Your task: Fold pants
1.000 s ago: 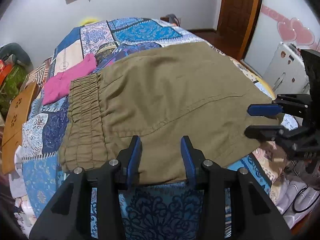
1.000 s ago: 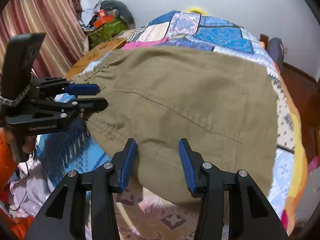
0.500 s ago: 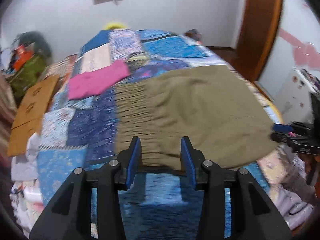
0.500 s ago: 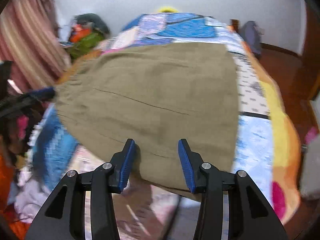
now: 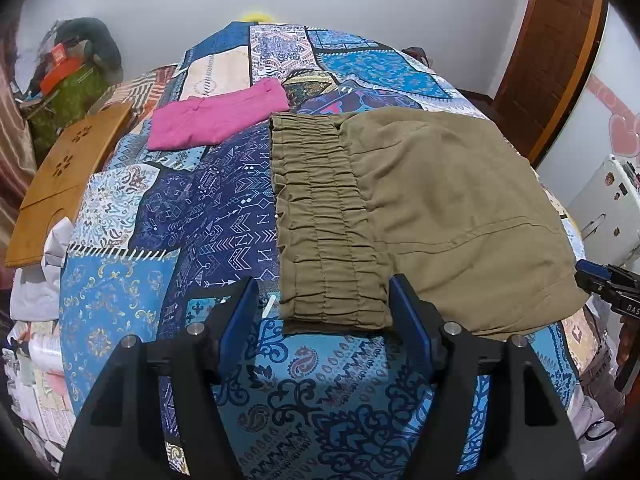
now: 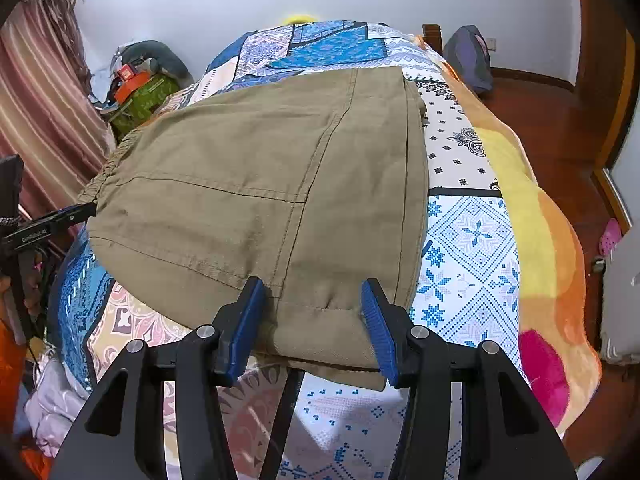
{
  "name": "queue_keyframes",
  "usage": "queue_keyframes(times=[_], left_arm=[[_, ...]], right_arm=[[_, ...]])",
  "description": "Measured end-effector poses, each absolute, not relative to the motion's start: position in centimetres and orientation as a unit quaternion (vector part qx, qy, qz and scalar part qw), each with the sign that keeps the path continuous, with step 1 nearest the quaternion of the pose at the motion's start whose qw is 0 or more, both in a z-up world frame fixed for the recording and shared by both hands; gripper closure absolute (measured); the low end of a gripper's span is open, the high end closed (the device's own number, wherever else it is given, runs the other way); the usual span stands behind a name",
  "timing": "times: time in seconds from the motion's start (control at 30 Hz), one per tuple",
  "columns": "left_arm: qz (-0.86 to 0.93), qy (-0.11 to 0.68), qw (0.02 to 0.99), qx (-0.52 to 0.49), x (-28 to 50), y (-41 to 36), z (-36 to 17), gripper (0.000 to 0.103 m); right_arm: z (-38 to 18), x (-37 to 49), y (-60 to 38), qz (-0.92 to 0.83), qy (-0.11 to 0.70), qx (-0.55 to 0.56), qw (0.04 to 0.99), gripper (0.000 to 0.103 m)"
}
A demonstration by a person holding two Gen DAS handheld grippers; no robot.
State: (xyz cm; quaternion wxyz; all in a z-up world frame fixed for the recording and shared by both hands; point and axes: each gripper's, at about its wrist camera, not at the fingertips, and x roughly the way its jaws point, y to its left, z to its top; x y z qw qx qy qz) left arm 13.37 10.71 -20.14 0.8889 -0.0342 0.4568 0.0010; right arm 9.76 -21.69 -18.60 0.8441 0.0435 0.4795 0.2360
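The olive-khaki pants (image 5: 432, 208) lie folded flat on the patchwork bedspread (image 5: 168, 220), elastic waistband (image 5: 320, 220) toward the left. My left gripper (image 5: 324, 312) is open and empty, its blue pads on either side of the waistband's near corner, just above the cloth. My right gripper (image 6: 312, 320) is open and empty, its pads flanking the near corner of the pants (image 6: 264, 184) at the leg end. The right gripper's tip shows at the right edge of the left wrist view (image 5: 600, 280). The left gripper's tip shows at the left edge of the right wrist view (image 6: 60, 220).
A folded pink garment (image 5: 216, 118) lies on the bed beyond the waistband. A wooden board (image 5: 68, 176) rests at the bed's left edge, with clutter on the floor. A white appliance (image 5: 608, 208) stands right of the bed. A backpack (image 6: 468, 60) sits on the wooden floor.
Both grippers have moved apart along the near edge: the left to the waistband corner, the right to the leg-end corner. Both jaws have opened wider. The pants have not moved.
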Motion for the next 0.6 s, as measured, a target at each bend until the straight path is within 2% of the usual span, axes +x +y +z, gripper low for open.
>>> queue_keyframes(times=[0.17,0.33,0.6], left_arm=[[-0.005,0.459,0.888,-0.038,13.3,11.0,-18.4,0.036],[0.005,0.418,0.908,-0.039,13.7,12.1,-14.5,0.036],[0.029,0.424,0.905,-0.030,21.1,13.6,-13.7,0.036]], right_arm=[[-18.1,9.9,-21.8,0.236,0.483,0.036,0.842,0.057],[-16.2,10.7,-22.8,0.222,0.469,0.026,0.854,0.055],[-13.5,14.7,-23.3,0.201,0.420,0.038,0.884,0.054]])
